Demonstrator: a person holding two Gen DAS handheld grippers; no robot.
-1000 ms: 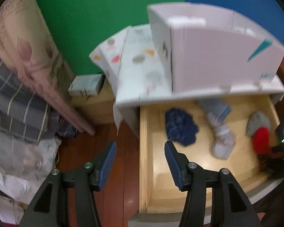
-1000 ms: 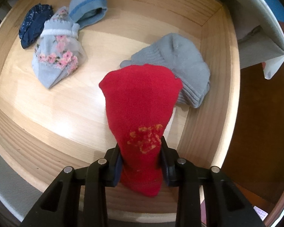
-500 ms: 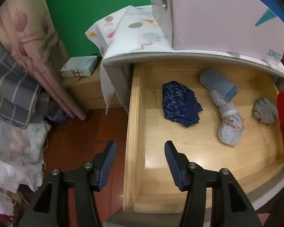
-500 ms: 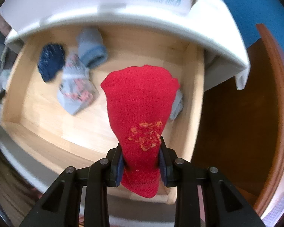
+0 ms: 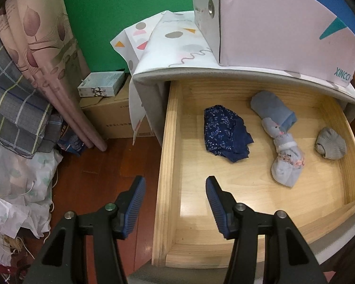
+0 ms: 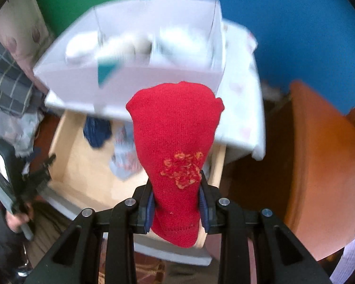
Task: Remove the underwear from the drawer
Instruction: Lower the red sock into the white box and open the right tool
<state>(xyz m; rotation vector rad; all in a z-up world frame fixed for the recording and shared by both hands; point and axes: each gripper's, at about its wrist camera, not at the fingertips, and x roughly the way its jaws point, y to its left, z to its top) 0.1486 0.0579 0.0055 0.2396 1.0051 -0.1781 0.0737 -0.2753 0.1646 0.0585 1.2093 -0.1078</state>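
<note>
Only the right wrist view shows the right hand-held gripper clenched on the red underwear, now lifted above the drawer, where the left hand-held gripper hovers released.

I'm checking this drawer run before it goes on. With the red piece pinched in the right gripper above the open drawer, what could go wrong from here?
1. The right gripper pinches only the lower end of the red piece; it might slip out.
2. The white box sits close by; the dangling cloth could snag its edge.
3. The left gripper hangs open, straddling the drawer wall; lowering it might hit that wall instead of the navy piece.
</note>
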